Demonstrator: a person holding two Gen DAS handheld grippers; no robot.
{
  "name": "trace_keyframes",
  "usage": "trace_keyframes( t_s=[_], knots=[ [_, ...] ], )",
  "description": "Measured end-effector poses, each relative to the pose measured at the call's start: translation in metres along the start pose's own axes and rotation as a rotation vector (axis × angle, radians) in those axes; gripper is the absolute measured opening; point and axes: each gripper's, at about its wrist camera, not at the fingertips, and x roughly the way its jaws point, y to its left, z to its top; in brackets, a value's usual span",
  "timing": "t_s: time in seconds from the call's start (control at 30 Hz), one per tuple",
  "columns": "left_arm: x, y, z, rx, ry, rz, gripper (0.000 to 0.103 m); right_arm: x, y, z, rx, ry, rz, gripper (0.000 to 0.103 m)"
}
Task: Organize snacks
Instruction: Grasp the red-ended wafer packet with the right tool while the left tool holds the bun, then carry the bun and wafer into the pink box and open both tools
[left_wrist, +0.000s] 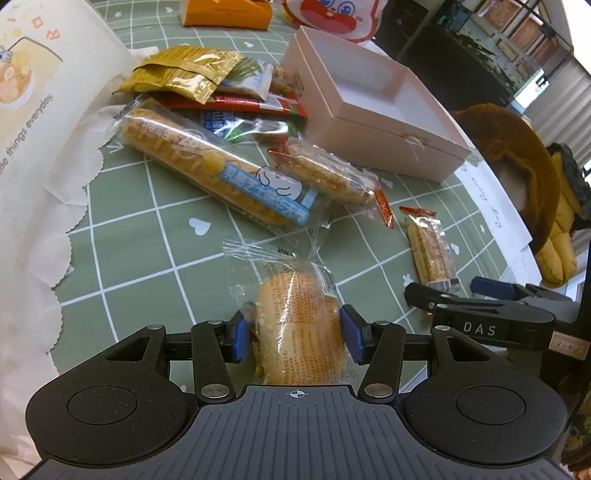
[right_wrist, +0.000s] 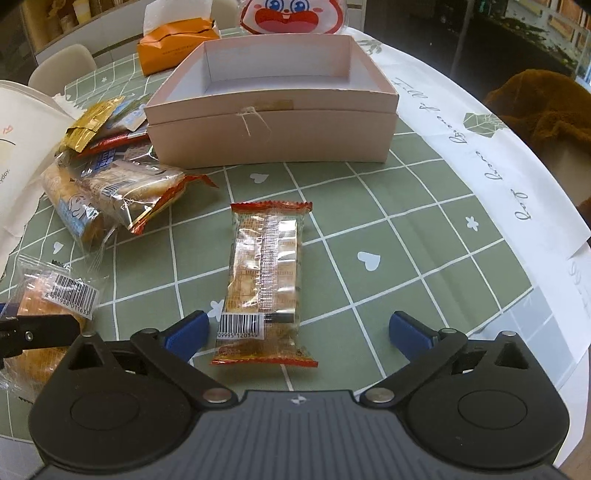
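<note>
Right gripper (right_wrist: 297, 330) wide open, straddling cracker pack (right_wrist: 264, 284) flat on tabletop (right_wrist: 406, 229); pink box (right_wrist: 273, 136) beyond it.

One pink box (right_wrist: 271, 138), two cracker packs (right_wrist: 264, 280), one wrapped bun (left_wrist: 299, 325).

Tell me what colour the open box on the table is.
Pale pink outside, white inside: the box shows best in the right wrist view.

Green checked tablecloth (right_wrist: 388, 206) fills the frame; orange tissue pack (right_wrist: 173, 48) upper left; brown plush toy (right_wrist: 546, 107) far right; white chair (right_wrist: 61, 64) upper left corner.
</note>
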Motion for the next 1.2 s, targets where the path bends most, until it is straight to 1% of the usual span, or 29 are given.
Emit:
trace_keyframes(
  t_s=[0.13,0.17,0.2,0.23,0.3,0.33,0.37,0.4,0.43,0.6,0.8,0.83,0.9,0.97,1.1,1.2],
  knots=[
    [-0.001,0.002,-0.001,-0.008,-0.004,-0.007,0.055,0.001,0.001,0.003,-0.021,-0.001,0.01,0.103],
    [-0.001,0.002,-0.001,-0.009,-0.004,-0.007,0.055,0.002,0.001,0.004,-0.027,-0.008,0.017,0.099],
    [-0.001,0.002,-0.001,-0.007,-0.004,-0.007,0.055,0.002,0.002,0.006,-0.028,-0.016,0.017,0.093],
    [-0.001,0.001,-0.001,-0.006,-0.003,-0.006,0.055,0.002,0.004,0.009,-0.027,-0.022,0.018,0.089],
    [-0.001,0.001,-0.001,-0.004,0.0,-0.006,0.055,-0.001,0.009,0.015,-0.04,-0.019,0.028,0.069],
    [-0.001,0.0,-0.001,-0.002,0.003,-0.007,0.055,-0.002,0.012,0.017,-0.056,-0.017,0.032,0.062],
    [-0.001,0.0,-0.001,0.0,0.006,-0.009,0.055,-0.003,0.015,0.017,-0.069,-0.017,0.037,0.051],
    [-0.002,0.0,-0.002,0.002,0.007,-0.012,0.055,-0.005,0.017,0.017,-0.076,-0.015,0.039,0.047],
    [-0.002,0.001,-0.002,0.0,0.005,-0.016,0.055,-0.006,0.018,0.017,-0.076,-0.012,0.038,0.041],
    [-0.001,0.002,-0.002,0.003,0.007,-0.023,0.055,-0.014,0.015,0.011,-0.049,-0.008,0.065,0.036],
    [0.001,-0.003,-0.001,0.02,0.021,-0.021,0.055,-0.029,0.01,0.008,-0.033,-0.039,0.094,0.035],
    [0.001,-0.004,0.0,0.014,0.032,-0.031,0.055,-0.031,0.008,0.008,-0.028,-0.04,0.095,0.035],
    [0.002,-0.008,0.0,0.004,0.055,-0.065,0.051,-0.036,0.005,0.008,-0.022,-0.044,0.1,0.035],
    [-0.001,-0.017,0.002,0.023,0.06,-0.078,0.051,-0.044,0.002,0.01,-0.017,-0.055,0.105,0.035],
    [-0.013,-0.041,0.018,0.061,0.019,-0.127,0.05,-0.069,-0.009,0.021,-0.016,-0.099,0.114,0.035],
    [-0.022,-0.057,0.038,0.077,-0.035,-0.153,0.05,-0.087,-0.017,0.042,-0.036,-0.155,0.112,0.035]
  ],
)
